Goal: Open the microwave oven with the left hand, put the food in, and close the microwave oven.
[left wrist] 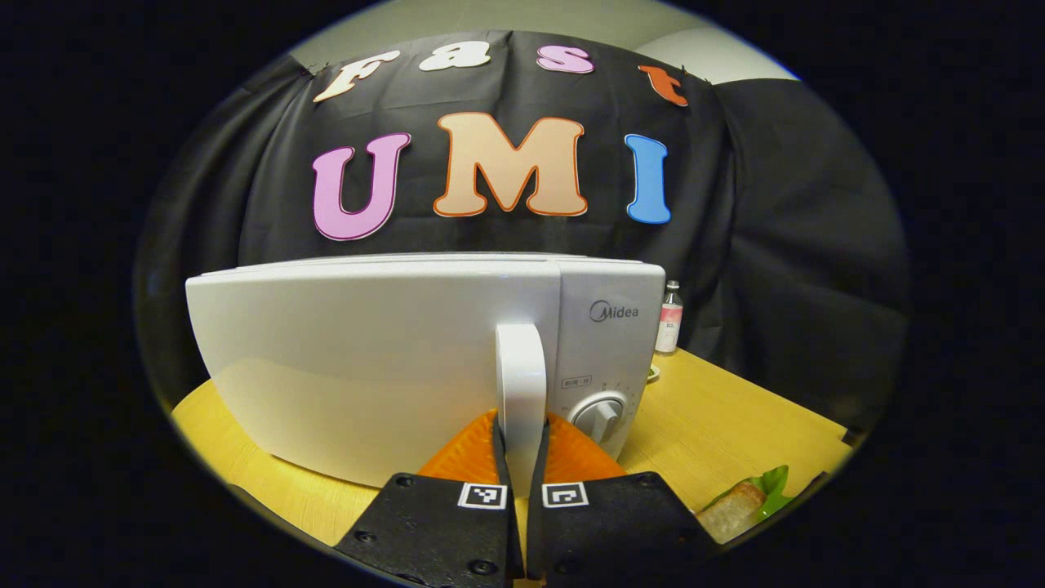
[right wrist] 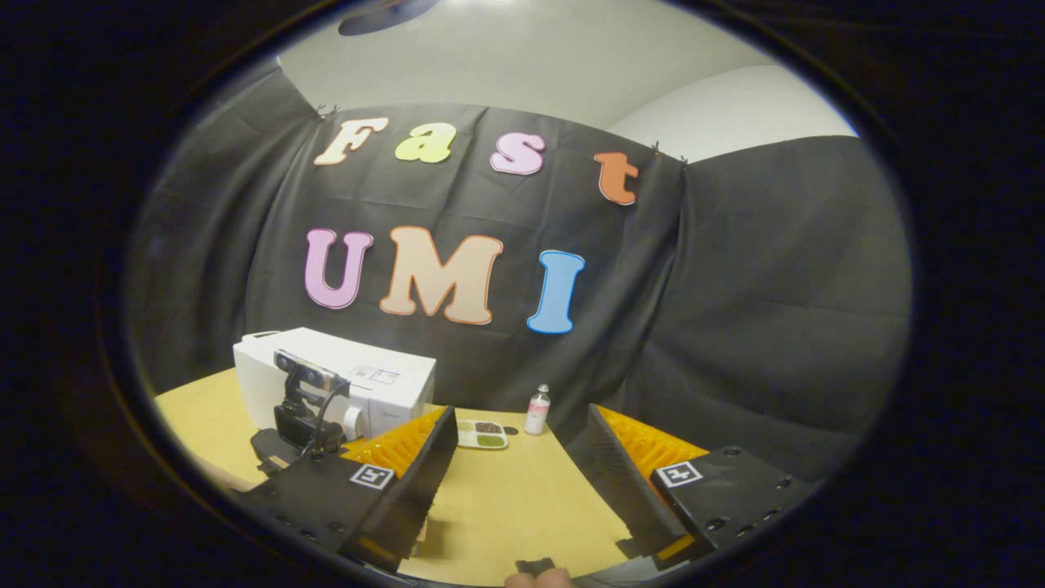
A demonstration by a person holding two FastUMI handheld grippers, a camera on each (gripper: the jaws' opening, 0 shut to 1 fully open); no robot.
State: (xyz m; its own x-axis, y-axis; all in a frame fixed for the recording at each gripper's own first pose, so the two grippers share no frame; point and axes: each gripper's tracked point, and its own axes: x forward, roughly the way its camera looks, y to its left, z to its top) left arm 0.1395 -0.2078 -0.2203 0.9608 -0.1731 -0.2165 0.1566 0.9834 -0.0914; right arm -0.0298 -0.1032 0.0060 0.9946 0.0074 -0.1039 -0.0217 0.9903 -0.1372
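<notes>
While the left gripper [left wrist: 521, 445] clamps both fingers on the handle [left wrist: 521, 384] of the shut microwave oven [left wrist: 392, 359] at the table's [left wrist: 735, 416] left, the food [left wrist: 731, 510] lies near its right. Farther off, a small bottle [left wrist: 669, 317] and a divided dish [right wrist: 482, 434] stand beside the oven. The right gripper [right wrist: 522, 490] hangs wide open over bare table.

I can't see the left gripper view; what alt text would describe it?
The left hand-held gripper is shut on the vertical door handle of a closed white microwave oven on a wooden table. A small bottle stands beside the oven, and food on a green leaf lies at lower right.
</notes>
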